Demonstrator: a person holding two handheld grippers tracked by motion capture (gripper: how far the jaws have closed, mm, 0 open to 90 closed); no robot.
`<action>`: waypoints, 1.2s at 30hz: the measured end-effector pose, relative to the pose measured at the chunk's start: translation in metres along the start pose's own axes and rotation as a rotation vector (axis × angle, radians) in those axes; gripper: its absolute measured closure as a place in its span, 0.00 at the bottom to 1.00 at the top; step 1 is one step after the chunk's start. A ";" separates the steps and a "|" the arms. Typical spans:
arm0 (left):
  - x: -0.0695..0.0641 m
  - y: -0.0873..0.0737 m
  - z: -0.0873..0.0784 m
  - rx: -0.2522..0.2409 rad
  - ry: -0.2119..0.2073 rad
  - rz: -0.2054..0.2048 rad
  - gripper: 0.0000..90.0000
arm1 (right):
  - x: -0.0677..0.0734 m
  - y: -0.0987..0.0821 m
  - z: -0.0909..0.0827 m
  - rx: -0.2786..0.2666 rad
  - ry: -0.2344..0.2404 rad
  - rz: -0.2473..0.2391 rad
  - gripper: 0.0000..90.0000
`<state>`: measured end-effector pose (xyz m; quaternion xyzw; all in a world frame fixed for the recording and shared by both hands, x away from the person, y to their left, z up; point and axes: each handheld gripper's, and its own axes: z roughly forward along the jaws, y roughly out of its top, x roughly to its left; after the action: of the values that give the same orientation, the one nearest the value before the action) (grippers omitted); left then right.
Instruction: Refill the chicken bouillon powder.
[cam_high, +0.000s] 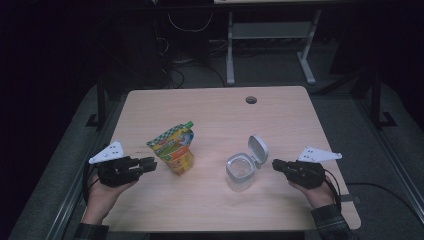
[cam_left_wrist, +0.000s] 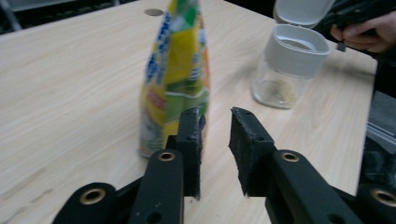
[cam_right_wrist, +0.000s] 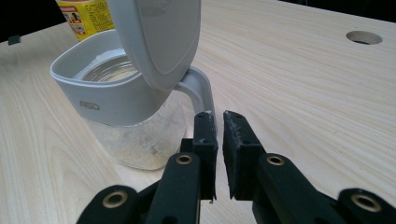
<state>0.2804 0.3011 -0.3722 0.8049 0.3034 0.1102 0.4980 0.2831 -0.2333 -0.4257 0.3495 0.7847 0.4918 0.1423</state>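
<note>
The left gripper (cam_high: 149, 163), jaws slightly apart and empty, sat just beside the upright yellow-green foil pouch (cam_high: 175, 147) on the pale wooden table (cam_high: 210, 205). The right gripper (cam_high: 276, 164), nearly closed and holding nothing, sat just behind the open-lidded clear glass jar (cam_high: 241, 172).

Yellow-green pouch (cam_high: 173, 148); clear jar (cam_high: 240, 172), grey lid (cam_high: 258, 147).

The place looks like a lab or test room set up for recording. A plain wooden table (cam_high: 215, 115) with a round cable hole (cam_high: 251, 100) stands on grey carpet (cam_high: 270, 70) in a dim room. Behind it are the white metal legs of another desk (cam_high: 270, 35), with loose cables (cam_high: 190, 65) trailing on the floor and dark equipment nearby.
</note>
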 end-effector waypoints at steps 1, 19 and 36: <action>0.002 0.000 -0.001 -0.001 0.005 -0.001 0.78 | 0.000 0.000 0.000 0.000 0.000 0.000 0.92; 0.016 0.017 0.022 -0.031 -0.011 0.028 0.44 | 0.001 0.000 0.001 0.002 -0.002 0.001 0.92; 0.018 0.028 0.039 -0.041 -0.009 0.075 0.81 | 0.001 0.000 0.001 0.003 -0.001 0.001 0.92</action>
<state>0.3239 0.2740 -0.3692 0.8060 0.2683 0.1312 0.5111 0.2832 -0.2319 -0.4260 0.3506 0.7850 0.4906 0.1421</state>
